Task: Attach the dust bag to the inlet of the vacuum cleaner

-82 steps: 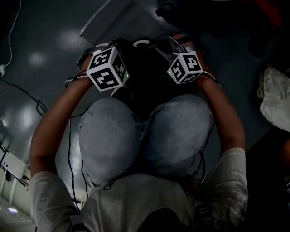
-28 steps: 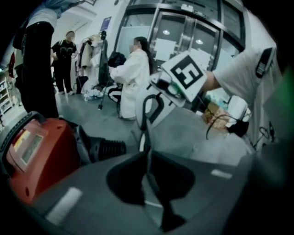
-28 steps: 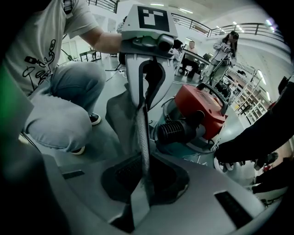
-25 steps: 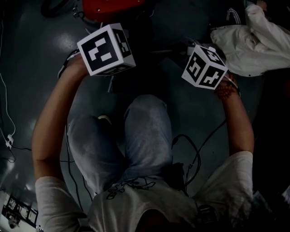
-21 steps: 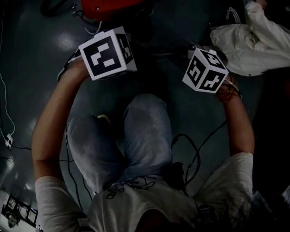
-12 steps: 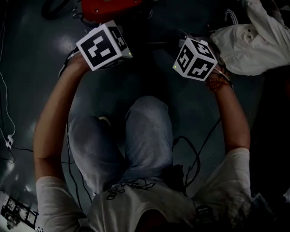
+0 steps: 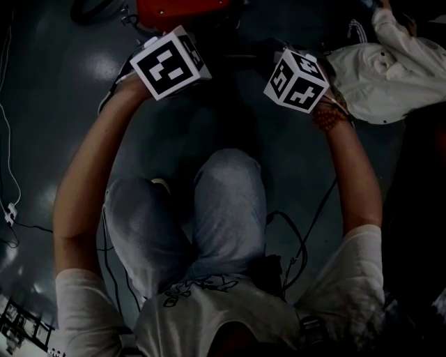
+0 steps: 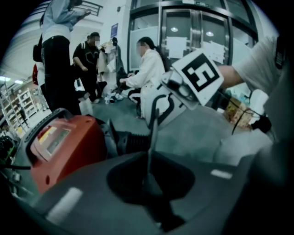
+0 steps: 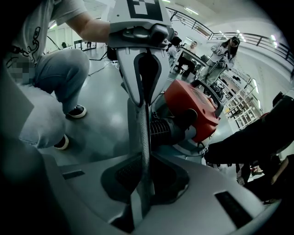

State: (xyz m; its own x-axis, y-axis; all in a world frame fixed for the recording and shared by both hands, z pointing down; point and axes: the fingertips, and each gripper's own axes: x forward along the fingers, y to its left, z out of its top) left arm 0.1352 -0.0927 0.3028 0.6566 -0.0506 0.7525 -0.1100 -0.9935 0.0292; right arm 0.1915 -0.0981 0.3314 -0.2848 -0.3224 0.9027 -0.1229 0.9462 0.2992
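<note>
Though seen only edge-on from either gripper view, plainly pinched at both ends: the dust bag (image 8: 152, 131), a thin grey sheet strung between left gripper (image 8: 149, 160) and right gripper (image 9: 142, 160). Jaws on each side set almost together, with only the sheet's thickness between the pads. Held up close in front of the red vacuum cleaner (image 7: 182, 10); whether touching it, unclear.

Just behind the bag, a black ribbed hose (image 9: 161, 131), lying between sheet and red body. Below the grippers in the head view, the holder's own knees (image 7: 226, 202) in pale jeans, crowding the space under both forearms. Black cables (image 7: 306, 230) looped beside the right thigh. A white cable (image 7: 10, 167) trailing along the floor (image 7: 56, 84) at far left. White fabric (image 7: 390, 66) heaped just beyond the right wrist.

From the left gripper view, right gripper blocking much of what lies past the bag. Behind it a crouching person in a white coat (image 8: 149, 73), more people (image 8: 59, 59) standing further left, glass doors (image 8: 193, 32) at the back. From the right gripper view, left gripper filling the upper middle, dark shoes (image 9: 76, 111) at left, a dark-clad person (image 9: 248, 137) at the right edge.
</note>
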